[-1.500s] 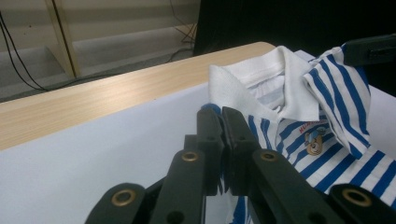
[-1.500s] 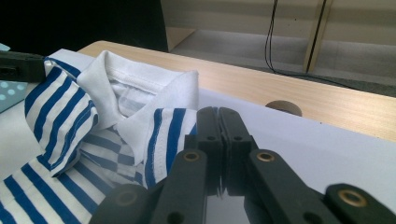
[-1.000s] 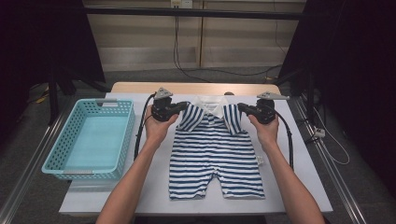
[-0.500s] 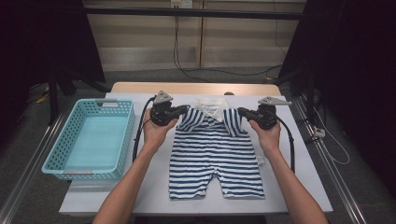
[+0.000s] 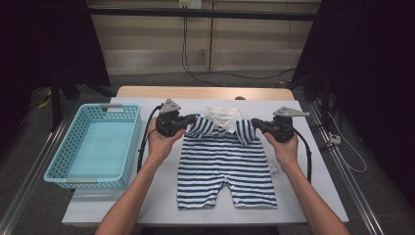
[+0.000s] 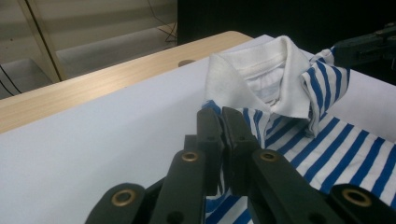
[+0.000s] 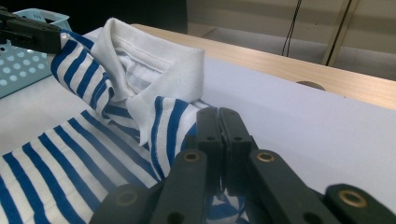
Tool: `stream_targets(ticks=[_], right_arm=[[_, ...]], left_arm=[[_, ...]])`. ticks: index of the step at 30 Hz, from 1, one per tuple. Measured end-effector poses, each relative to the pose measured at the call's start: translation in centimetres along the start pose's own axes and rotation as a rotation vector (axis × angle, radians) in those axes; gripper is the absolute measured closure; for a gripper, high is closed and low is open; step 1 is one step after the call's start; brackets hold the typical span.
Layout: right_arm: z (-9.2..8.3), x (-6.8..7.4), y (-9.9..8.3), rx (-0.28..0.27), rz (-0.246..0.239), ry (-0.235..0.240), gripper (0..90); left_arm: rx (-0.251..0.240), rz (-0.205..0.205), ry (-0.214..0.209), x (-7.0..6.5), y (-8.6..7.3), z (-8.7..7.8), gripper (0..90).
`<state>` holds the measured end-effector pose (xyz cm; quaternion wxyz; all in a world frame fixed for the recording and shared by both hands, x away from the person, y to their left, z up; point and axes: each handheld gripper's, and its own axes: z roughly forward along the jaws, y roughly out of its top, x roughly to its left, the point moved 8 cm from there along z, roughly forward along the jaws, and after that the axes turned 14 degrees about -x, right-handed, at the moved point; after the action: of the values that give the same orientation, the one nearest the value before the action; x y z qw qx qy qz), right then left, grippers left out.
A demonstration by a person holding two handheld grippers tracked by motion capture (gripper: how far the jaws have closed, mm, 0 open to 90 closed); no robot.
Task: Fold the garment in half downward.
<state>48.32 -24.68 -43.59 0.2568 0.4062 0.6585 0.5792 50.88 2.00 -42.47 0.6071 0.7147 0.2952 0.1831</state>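
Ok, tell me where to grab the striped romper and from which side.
Grip the striped romper at its two sleeves, each from its own outer side: it lies flat, collar far, sleeves sticking out. The left gripper and right gripper already pinch there.

Blue-striped romper (image 5: 226, 166) (white collar) lies flat, shoulders bunched inward.

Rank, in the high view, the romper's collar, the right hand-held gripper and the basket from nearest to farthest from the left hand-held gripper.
1. Collar, just right of the left hand-held gripper.
2. Basket, to its left, at the table's left edge.
3. Right hand-held gripper, across the romper.
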Motion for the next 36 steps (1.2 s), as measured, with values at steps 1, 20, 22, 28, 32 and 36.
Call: stream_targets(ticks=[1, 20, 22, 28, 32, 36], right_arm=[[-0.1, 0.1, 0.0, 0.000, -0.004, 0.006, 88.7], [-1.8, 1.4, -0.4, -0.003, -0.002, 0.044, 88.7], [-1.9, 1.4, -0.5, -0.002, -0.002, 0.044, 88.7], [-2.3, 1.6, -0.9, 0.009, -0.004, 0.050, 88.7], [-2.5, 1.9, -0.8, 0.003, -0.009, 0.059, 88.8], [-2.8, 2.1, -0.8, 0.004, -0.009, 0.062, 88.8]], left_arm=[[0.002, 0.007, -0.008, -0.1, 0.0, -0.2, 86.9], [0.012, 0.016, -0.044, -1.8, -0.5, -2.3, 86.9], [0.010, 0.012, -0.049, -1.8, -0.5, -2.5, 86.9], [0.008, 0.006, -0.059, -2.2, -0.6, -2.7, 87.0], [0.004, -0.001, -0.067, -2.6, -0.6, -2.8, 87.0], [0.009, 0.003, -0.073, -2.9, -0.7, -2.8, 87.0]])
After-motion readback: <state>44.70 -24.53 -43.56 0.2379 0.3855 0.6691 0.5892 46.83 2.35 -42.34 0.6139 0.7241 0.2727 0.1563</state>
